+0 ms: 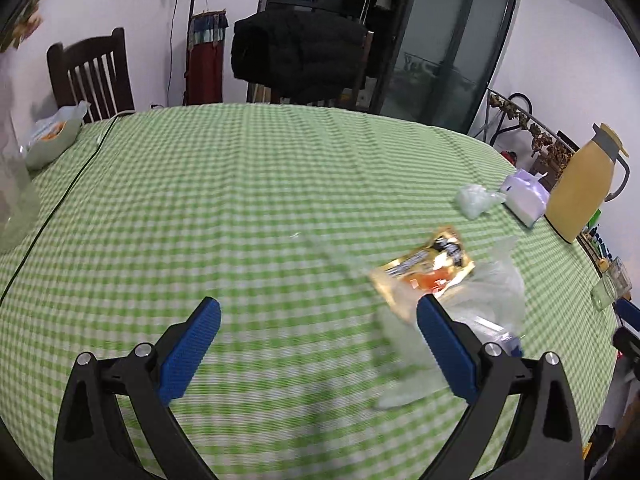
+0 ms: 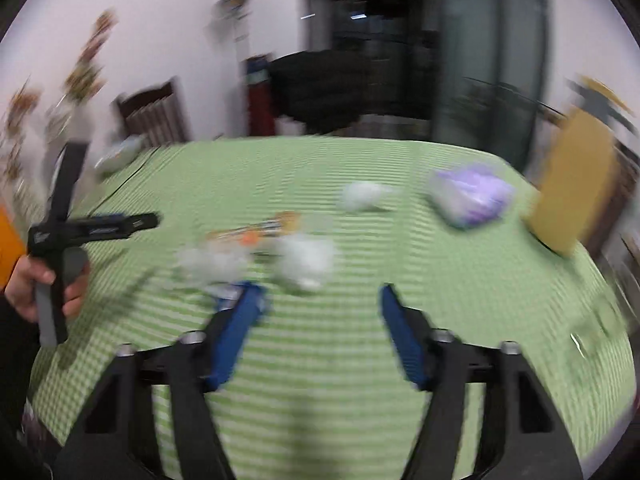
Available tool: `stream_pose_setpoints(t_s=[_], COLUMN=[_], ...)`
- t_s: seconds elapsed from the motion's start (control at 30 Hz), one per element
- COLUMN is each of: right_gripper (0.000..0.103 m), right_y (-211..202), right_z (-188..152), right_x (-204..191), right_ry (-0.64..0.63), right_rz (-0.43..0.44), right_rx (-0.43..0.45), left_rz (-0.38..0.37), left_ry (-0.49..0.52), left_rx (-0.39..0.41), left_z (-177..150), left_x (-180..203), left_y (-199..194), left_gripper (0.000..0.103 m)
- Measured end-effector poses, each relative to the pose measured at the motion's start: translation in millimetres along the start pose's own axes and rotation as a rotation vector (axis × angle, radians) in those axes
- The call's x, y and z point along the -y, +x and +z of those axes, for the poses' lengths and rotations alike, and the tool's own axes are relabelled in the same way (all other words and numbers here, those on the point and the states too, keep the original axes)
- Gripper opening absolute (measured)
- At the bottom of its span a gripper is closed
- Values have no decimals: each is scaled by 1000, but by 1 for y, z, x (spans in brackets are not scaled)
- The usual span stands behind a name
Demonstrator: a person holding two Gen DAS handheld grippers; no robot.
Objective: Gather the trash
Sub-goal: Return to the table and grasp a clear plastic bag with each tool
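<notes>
A gold and orange snack wrapper [image 1: 424, 268] lies on the green checked tablecloth [image 1: 248, 208], partly under crumpled clear plastic [image 1: 492, 296]. My left gripper [image 1: 318, 312] is open and empty; its right finger [image 1: 444, 344] overlaps the wrapper's near corner. A crumpled pale wad [image 1: 474, 199] lies farther right. The right wrist view is blurred: the wrapper [image 2: 256, 230], white crumpled plastic [image 2: 308, 258] and a pale wad [image 2: 362, 196] lie ahead of my open, empty right gripper [image 2: 320, 300]. The left gripper [image 2: 96, 226] shows at the left, held in a hand.
A yellow thermos jug [image 1: 580, 188] and a purple-white tissue pack [image 1: 524, 194] stand at the table's right edge. A bagged bowl [image 1: 52, 136] and a clear container [image 1: 12, 200] sit at the left, with a black cable [image 1: 60, 204]. Chairs stand behind the table.
</notes>
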State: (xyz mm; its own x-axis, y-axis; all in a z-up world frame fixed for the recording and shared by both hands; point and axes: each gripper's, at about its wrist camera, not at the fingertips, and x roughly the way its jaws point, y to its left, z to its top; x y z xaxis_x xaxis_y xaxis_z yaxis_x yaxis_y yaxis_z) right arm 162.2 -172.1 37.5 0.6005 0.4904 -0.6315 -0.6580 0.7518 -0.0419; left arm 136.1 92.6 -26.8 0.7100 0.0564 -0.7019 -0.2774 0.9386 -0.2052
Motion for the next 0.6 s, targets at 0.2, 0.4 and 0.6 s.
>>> stream_pose_setpoints(t_s=[0.2, 0.4, 0.6], right_gripper=[34, 14, 6], right_y=[71, 118, 91], right_z=[25, 18, 28], right_x=[-61, -67, -61], right_ry=[-162, -167, -95], right_rz=[54, 27, 41], right_rx=[-108, -211, -122], left_rz=[47, 39, -23], left_ry=[-132, -118, -85], left_rx=[26, 23, 42], left_z=[-5, -6, -7], left_x=[-34, -30, -24], left_y=[12, 13, 5], left_gripper=[95, 95, 95])
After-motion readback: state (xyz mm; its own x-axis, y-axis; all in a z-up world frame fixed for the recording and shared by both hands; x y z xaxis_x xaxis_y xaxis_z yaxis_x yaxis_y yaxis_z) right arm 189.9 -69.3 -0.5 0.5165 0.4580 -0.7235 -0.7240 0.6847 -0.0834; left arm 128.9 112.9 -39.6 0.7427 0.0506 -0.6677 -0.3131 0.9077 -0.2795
